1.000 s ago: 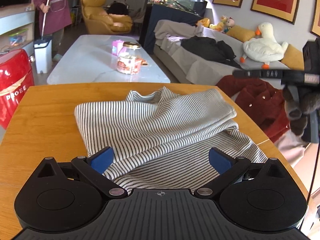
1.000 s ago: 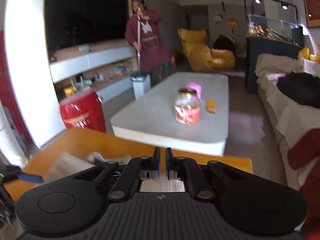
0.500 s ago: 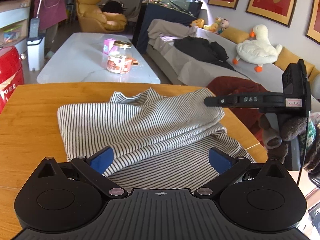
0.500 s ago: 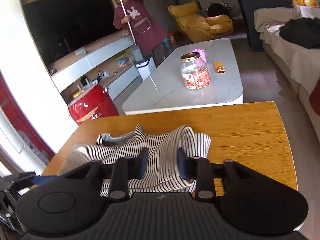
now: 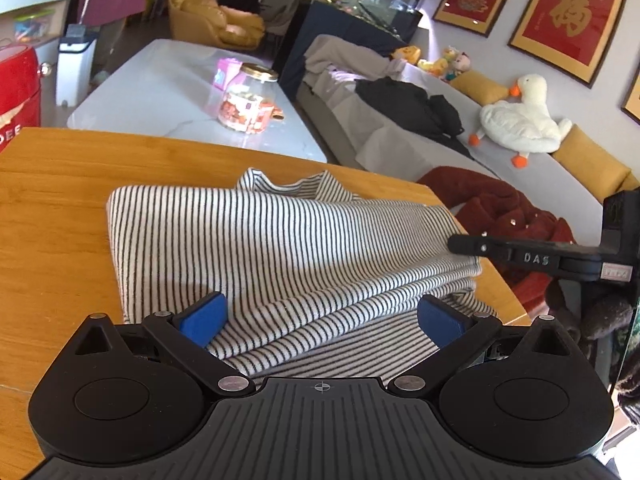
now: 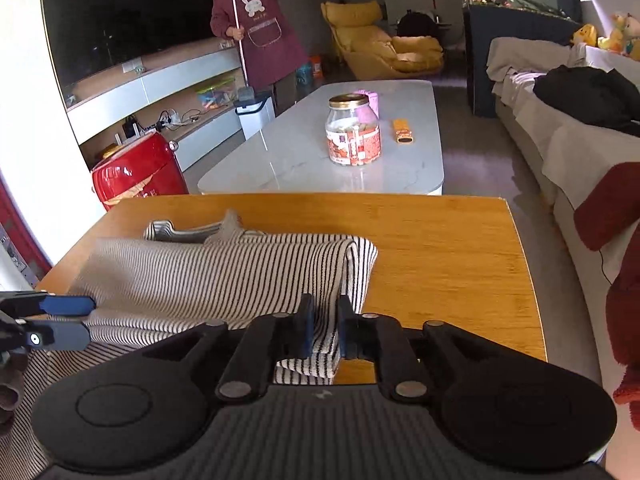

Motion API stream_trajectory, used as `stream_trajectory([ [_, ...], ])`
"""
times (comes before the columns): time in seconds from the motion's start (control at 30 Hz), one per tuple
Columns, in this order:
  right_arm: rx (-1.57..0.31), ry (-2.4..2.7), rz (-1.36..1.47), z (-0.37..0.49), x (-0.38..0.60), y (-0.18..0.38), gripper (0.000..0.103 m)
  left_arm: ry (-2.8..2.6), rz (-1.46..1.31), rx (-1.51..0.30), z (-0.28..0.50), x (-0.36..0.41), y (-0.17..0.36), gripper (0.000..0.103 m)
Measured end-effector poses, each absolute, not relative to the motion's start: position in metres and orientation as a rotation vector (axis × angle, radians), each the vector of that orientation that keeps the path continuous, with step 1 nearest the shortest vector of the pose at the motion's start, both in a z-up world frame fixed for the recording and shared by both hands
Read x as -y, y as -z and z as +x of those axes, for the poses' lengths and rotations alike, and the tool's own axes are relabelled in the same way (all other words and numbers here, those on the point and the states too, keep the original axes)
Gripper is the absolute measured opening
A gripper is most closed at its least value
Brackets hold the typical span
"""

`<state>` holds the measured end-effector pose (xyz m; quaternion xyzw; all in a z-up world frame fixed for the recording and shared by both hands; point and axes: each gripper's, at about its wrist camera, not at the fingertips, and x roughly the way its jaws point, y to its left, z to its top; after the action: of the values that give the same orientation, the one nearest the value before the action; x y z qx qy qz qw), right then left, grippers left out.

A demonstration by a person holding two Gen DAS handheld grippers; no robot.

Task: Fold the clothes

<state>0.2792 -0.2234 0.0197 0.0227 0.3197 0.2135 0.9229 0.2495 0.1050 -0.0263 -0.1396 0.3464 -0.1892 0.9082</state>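
A black-and-white striped shirt lies partly folded on the wooden table; it also shows in the right wrist view. My left gripper is open, its blue pads over the shirt's near edge, holding nothing. My right gripper has its jaws nearly closed on the shirt's folded right edge. It appears from the side in the left wrist view, at the shirt's right edge. The left gripper's blue fingers show at the left of the right wrist view.
The table's right edge is close to the shirt. A red garment lies on the grey sofa beyond it. A white coffee table with a glass jar stands behind. A person with a mop stands at the back.
My right gripper came down from above the table to the shirt's right edge and narrowed onto the fabric there. The left gripper stayed open over the near edge.
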Motion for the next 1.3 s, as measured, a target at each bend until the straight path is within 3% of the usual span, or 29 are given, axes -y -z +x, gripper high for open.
stream_trajectory([
  [0.07, -0.589, -0.469, 0.072, 0.272, 0.224, -0.035, 0.055, 0.404, -0.281, -0.715, 0.250, -0.107, 0.027, 0.103],
  [0.17, -0.565, -0.558, 0.188, 0.268, 0.221, -0.044, 0.078, 0.411, -0.280, -0.711, 0.254, -0.109, 0.030, 0.103],
  [0.33, -0.694, -0.501, 0.290, 0.283, 0.204, -0.006, 0.103, 0.437, -0.302, -0.727, 0.267, -0.117, 0.029, 0.103],
  [0.47, -0.702, -0.373, 0.289, 0.280, 0.200, 0.019, 0.103, 0.464, -0.334, -0.755, 0.277, -0.127, 0.029, 0.103],
  [1.0, -0.695, -0.390, 0.298, 0.273, 0.198, 0.024, 0.103, 0.340, -0.224, -0.831, 0.285, -0.094, 0.022, 0.103],
  [1.3, -0.724, -0.454, 0.263, 0.276, 0.196, 0.021, 0.103, 0.327, -0.324, -0.849, 0.283, -0.107, 0.020, 0.103],
])
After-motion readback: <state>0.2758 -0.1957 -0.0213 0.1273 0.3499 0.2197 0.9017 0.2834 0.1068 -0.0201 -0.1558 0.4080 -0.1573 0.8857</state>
